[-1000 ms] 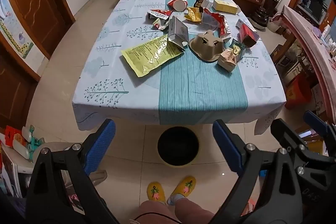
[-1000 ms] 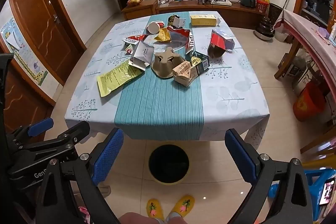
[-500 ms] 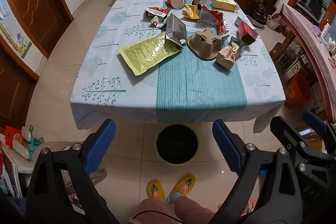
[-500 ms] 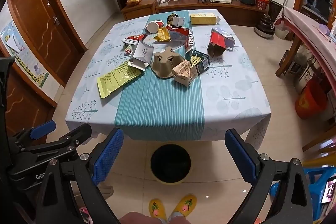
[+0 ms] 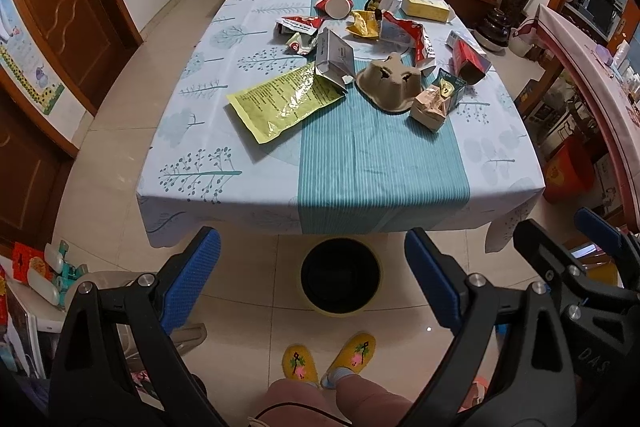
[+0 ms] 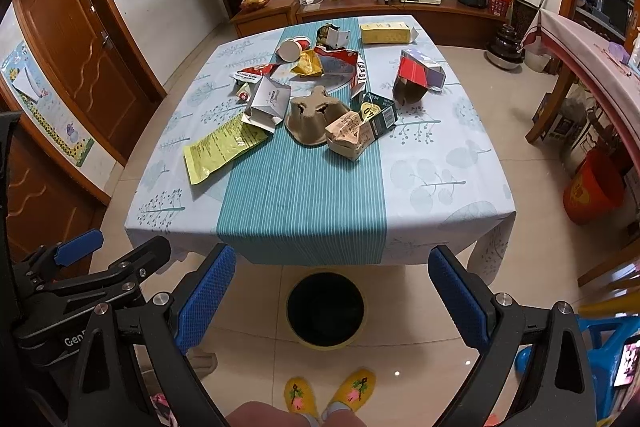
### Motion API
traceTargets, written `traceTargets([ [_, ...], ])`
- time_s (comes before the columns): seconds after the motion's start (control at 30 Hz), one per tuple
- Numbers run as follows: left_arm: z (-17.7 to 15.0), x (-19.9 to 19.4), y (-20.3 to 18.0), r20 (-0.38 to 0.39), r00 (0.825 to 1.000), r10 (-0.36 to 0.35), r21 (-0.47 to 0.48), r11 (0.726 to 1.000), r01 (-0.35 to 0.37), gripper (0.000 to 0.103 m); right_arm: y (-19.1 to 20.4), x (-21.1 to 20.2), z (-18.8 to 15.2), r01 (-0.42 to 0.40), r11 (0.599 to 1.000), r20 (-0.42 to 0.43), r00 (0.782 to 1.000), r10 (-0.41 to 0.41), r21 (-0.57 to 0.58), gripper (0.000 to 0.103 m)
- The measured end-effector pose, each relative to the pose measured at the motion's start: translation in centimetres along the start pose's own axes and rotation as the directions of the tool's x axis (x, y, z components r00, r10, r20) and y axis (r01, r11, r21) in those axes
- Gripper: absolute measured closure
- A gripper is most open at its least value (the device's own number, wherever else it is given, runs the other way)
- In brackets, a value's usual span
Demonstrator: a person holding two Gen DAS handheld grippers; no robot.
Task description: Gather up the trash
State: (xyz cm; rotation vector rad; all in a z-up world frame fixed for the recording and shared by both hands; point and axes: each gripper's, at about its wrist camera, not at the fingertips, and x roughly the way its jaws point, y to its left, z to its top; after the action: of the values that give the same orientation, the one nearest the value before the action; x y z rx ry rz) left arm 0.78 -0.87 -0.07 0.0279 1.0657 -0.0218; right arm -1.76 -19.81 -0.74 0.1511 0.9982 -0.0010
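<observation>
Trash lies on the table [image 5: 360, 167]: a yellow-green bag [image 5: 284, 101] [image 6: 222, 147], a grey carton [image 5: 334, 61] [image 6: 268, 103], a brown pulp cup tray [image 5: 390, 83] [image 6: 314, 117], a tan crumpled box [image 5: 430, 107] [image 6: 346, 135], a red box [image 5: 466, 61] [image 6: 416, 77], a yellow box [image 5: 424, 7] [image 6: 386, 31] and wrappers. A black bin [image 5: 340, 279] [image 6: 326, 309] stands on the floor under the near table edge. My left gripper [image 5: 312, 279] and right gripper [image 6: 332, 295] are both open and empty, held before the table above the bin.
A paper cup [image 5: 336, 5] lies at the table's far end. An orange bucket [image 6: 592, 185] stands on the floor at right beside a long side table [image 6: 592, 59]. Wooden doors [image 6: 80, 47] are at left. My yellow slippers [image 5: 328, 359] are below.
Both grippers have risen and tilted a little, so the table sits lower in view and more of the far wall shows. Both stay open. The trash has not moved.
</observation>
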Motion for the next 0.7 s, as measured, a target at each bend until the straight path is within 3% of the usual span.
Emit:
traceTargets([
  [0.7,-0.11,-0.89,0.28,0.010,1.000,0.030,-0.006,1.000,-0.030,0.011,0.67,0.09,-0.24,-0.028,1.000,0.005,1.000,0.028,-0.007,0.004],
])
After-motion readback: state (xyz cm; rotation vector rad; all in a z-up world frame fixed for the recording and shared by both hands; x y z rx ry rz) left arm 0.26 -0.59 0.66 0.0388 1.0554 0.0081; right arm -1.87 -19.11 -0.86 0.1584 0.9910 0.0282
